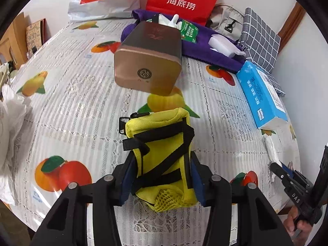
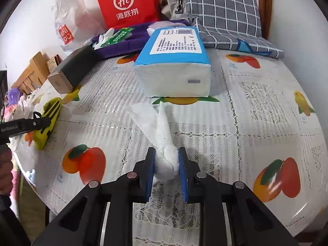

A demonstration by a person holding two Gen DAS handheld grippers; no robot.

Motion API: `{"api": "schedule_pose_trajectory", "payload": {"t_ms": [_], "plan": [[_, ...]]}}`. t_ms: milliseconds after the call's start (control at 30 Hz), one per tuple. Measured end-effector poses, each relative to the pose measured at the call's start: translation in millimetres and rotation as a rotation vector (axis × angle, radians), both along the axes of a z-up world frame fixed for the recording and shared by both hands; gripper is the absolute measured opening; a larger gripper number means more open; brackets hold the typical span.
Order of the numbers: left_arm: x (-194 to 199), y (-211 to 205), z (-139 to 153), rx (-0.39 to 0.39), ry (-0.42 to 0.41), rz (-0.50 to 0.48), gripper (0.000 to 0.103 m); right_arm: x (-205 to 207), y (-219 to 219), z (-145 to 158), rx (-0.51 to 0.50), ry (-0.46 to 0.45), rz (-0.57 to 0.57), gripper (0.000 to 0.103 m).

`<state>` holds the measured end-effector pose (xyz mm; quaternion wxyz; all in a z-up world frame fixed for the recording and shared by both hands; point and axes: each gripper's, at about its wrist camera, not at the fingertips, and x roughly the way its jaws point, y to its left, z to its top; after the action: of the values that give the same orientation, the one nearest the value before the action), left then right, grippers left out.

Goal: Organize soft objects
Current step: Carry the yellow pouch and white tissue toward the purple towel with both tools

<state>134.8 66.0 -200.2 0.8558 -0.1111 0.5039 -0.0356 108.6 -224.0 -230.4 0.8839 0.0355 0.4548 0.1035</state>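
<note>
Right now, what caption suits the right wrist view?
Right tongs pinch a twisted tissue before a blue tissue pack.

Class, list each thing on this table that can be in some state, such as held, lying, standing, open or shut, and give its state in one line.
Left gripper: shut on the yellow pouch.
Yellow pouch: held, strapped, lying on the table.
Right gripper: shut on the white tissue.
White tissue: bunched at the held end, its tail trailing on the table.
Tissue pack: lying flat.
Brown box: lying on its side, shut.
Red bag: standing upright.
</note>
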Motion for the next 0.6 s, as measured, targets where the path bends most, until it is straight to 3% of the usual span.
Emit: {"api": "schedule_pose_trajectory", "payload": {"t_ms": [267,600], "plan": [[3.5,3.2,9.6,-0.011,-0.011,-0.01,0.036,-3.8,11.4,30.3,-0.015,-0.057,0.055,0.022],[2.9,10.3,31.9,-0.03,-0.064,-0.026,0.035,-0.5,29.3,63.4,-0.01,-0.117,0.111,0.022]]}}
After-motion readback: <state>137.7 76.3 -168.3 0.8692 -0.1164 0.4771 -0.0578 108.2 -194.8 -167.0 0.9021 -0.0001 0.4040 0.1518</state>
